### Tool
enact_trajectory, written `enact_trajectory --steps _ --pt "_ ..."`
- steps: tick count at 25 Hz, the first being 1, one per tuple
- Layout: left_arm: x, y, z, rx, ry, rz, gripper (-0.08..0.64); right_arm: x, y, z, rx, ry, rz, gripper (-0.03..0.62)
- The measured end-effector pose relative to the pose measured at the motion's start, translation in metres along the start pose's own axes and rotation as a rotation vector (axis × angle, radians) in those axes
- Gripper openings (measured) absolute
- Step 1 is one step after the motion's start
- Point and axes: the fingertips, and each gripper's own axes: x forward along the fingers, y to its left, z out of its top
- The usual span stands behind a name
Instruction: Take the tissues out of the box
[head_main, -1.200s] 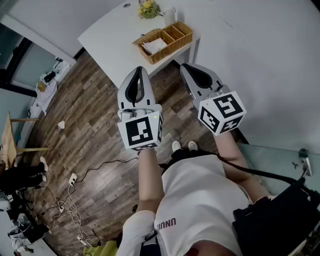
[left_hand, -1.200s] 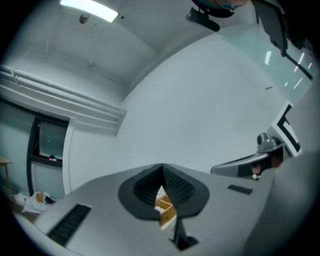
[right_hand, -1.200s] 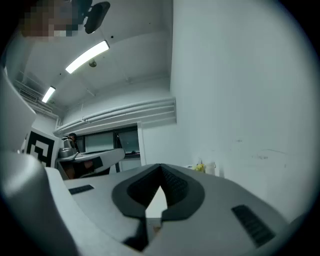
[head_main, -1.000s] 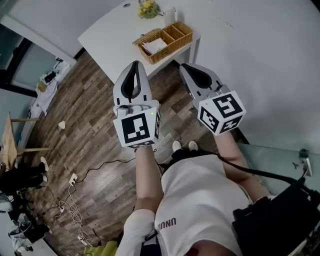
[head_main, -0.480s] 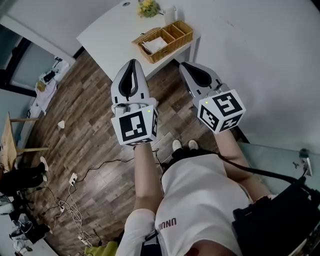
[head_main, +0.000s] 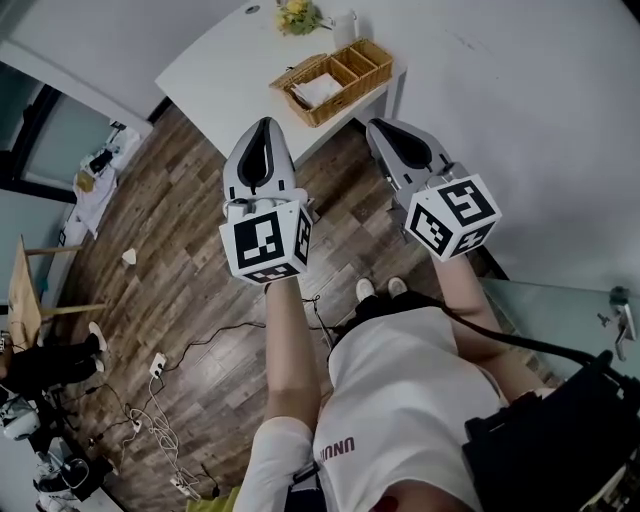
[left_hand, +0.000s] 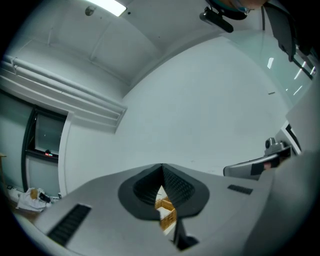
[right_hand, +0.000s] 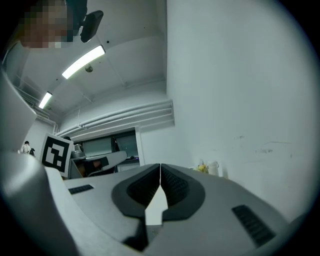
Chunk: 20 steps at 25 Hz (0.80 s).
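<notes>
White table by the wall carries a wicker box, tissues lying in its biggest compartment. Left gripper & right gripper both pressed together, empty, held short of the box, prob. lining up an approach.

White bench shoved up against the wall. A wicker basket sits on the corner nearest the wall, with white tissues in one compartment. Behind it are yellow flowers and a small white jar.
</notes>
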Motion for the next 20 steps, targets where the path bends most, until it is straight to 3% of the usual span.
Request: enact_trajectory --steps 9,14,20 --pt "-0.002 0.014 -0.008 -0.032 0.004 -0.052 0.012 0.012 0.024 -0.015 0.003 0.01 0.002 0.021" --pt "0.0 0.023 -0.016 -0.083 0.006 -0.017 0.012 0.02 0.022 -0.023 0.02 0.033 0.021 0.021" --pt "0.02 0.027 -0.021 -0.091 -0.015 -0.035 0.012 0.043 0.0 -0.019 -0.041 0.035 0.007 0.021"
